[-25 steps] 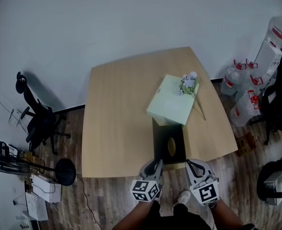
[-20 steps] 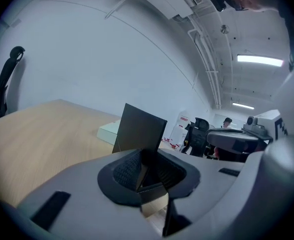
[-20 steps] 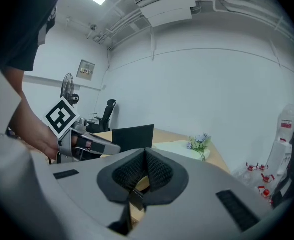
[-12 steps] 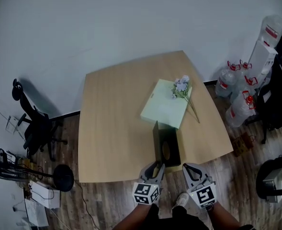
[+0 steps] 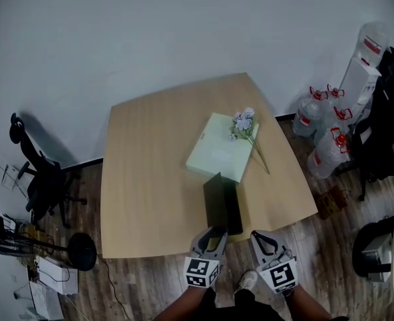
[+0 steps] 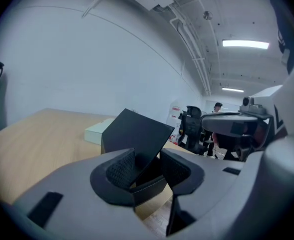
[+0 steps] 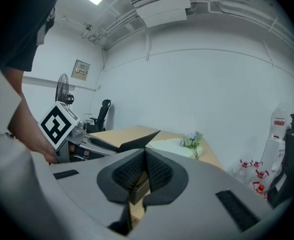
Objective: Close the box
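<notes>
Lid [image 6: 137,134] has tipped from upright over the black box [image 5: 222,206] at table [image 5: 150,179] edge | my left claw [image 6: 147,168] just been opening, wide, box corner between | my right claw [image 7: 144,176] narrow, pinching box wall

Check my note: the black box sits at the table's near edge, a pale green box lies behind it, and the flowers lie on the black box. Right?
No. The flowers lie on the pale green box, not on the black box; the head view shows it. The black box does sit at the near edge of the table, with the pale green box behind it.
</notes>
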Demonstrator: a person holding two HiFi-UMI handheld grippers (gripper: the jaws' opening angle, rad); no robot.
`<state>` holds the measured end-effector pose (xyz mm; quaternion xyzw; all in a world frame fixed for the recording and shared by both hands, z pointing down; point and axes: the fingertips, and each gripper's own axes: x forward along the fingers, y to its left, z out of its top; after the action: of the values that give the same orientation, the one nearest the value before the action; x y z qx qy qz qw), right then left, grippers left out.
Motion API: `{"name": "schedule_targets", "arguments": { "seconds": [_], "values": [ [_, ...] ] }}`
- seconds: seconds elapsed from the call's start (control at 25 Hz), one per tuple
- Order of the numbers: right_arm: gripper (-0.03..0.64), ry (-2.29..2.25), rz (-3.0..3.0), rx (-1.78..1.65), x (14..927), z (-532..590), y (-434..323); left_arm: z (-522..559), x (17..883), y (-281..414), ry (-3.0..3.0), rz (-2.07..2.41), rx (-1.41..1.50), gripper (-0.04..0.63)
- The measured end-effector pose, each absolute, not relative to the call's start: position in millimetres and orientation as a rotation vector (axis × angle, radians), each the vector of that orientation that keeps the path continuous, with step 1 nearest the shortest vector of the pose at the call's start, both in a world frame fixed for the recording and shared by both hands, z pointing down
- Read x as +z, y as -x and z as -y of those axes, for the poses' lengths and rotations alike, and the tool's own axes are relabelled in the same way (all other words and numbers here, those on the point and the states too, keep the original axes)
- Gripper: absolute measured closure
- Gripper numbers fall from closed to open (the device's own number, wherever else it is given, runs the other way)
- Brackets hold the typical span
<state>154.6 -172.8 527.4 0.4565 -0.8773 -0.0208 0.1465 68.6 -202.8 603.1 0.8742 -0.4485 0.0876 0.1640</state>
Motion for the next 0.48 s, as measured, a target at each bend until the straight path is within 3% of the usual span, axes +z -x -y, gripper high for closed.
{"name": "schedule_targets", "arguments": {
  "seconds": [0.48],
  "values": [
    [0.604, -1.354, 2.526, -0.039, 532, 174, -166, 200, 609, -83, -2.516, 1.220, 0.290, 0.397]
  ]
}}
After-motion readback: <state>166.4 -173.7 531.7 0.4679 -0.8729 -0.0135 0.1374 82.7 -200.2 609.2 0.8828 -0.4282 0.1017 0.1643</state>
